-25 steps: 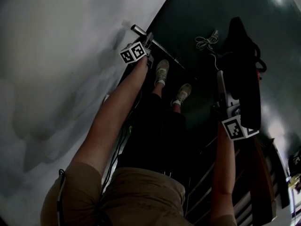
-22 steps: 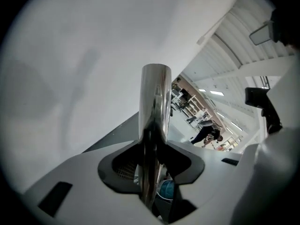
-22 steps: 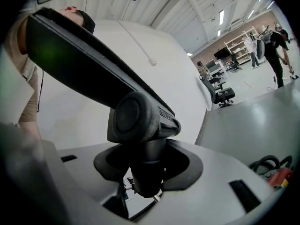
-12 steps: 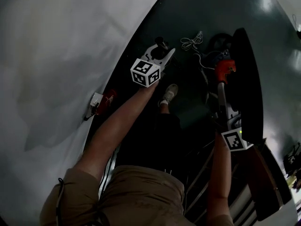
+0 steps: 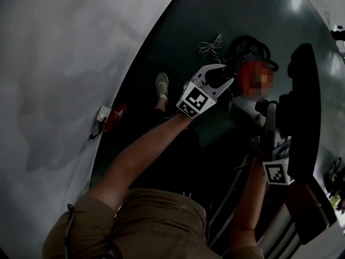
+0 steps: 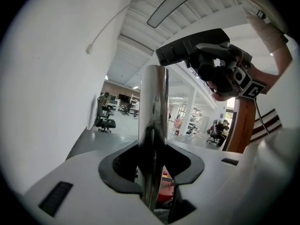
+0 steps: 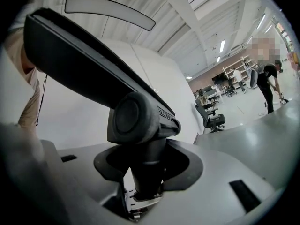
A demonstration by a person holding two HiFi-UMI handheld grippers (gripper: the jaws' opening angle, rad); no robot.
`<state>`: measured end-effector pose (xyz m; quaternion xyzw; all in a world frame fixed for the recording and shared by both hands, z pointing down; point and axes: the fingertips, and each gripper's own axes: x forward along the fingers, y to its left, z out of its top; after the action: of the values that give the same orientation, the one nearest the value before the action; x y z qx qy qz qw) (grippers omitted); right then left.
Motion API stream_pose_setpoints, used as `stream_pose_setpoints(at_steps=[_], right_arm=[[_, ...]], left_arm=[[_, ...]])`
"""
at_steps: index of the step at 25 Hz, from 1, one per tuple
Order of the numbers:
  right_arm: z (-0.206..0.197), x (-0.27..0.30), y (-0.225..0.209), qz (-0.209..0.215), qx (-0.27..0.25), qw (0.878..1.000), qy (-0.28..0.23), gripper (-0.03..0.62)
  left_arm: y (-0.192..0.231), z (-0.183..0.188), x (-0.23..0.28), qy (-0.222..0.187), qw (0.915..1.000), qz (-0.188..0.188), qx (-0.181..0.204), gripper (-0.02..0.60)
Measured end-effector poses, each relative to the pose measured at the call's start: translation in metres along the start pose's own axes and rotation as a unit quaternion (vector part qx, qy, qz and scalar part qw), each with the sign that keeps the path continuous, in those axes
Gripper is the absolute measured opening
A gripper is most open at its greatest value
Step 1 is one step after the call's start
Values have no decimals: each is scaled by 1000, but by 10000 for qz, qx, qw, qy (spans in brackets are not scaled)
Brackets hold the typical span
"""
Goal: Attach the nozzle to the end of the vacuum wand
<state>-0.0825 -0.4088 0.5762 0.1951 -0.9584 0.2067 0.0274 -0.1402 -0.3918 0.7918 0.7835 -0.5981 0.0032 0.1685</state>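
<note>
Beside a white wall [image 5: 64, 63], the left gripper [image 6: 152, 175] clamps the chrome vacuum wand [image 6: 154, 102] while the right gripper [image 7: 145, 175] grips the black floor nozzle [image 7: 93, 64] by its neck, the pair not yet joined.

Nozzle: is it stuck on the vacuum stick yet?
Not yet. Done: both parts are picked up. In hand: the left gripper grips the shiny wand, and the right gripper grips the black nozzle. Left: push them together, because they are apart.
</note>
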Motion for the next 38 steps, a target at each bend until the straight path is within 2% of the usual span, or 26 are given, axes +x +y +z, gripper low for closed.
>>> stream_pose_setpoints(at_steps=[2,7,11,15,18,21,23,29,34,38], right_arm=[[3,-11,-3,-84,-29,9999,-69,179],[9,-67,-14,-253,-232,9992,-186,179],[6,-67,-18,-495,-439,9978,-49,179],[2,-69,-25,-697,-329,9970,1,179],[-3,-71,-33,-942,-445,9945,55,179],[-6,-84,-41,-1406,-884,9857,285,179],[-2,-92,-43,-1530,-1069,9818,352,179],[2,-102,-53,-1789,-1117,9767,384,179],[4,-112,-66,-2152,-1230,9680,394,178],[4,-124,-72,-2251,-1267,9654,353,178]], left_arm=[[-20,4,11,-12,9997,-170,183,149],[-102,15,31,-20,9943,-727,778,149],[-134,19,40,-29,9870,-1235,1024,144],[-169,16,46,-7,9772,-1750,1200,141],[-179,11,51,31,9725,-1939,1290,140],[-195,8,54,130,9663,-2150,1409,137],[-208,9,56,154,9621,-2288,1476,136],[-224,9,67,260,9517,-2543,1702,133],[-245,4,77,593,9364,-2848,1963,130],[-260,1,81,745,9255,-3093,2057,129]])
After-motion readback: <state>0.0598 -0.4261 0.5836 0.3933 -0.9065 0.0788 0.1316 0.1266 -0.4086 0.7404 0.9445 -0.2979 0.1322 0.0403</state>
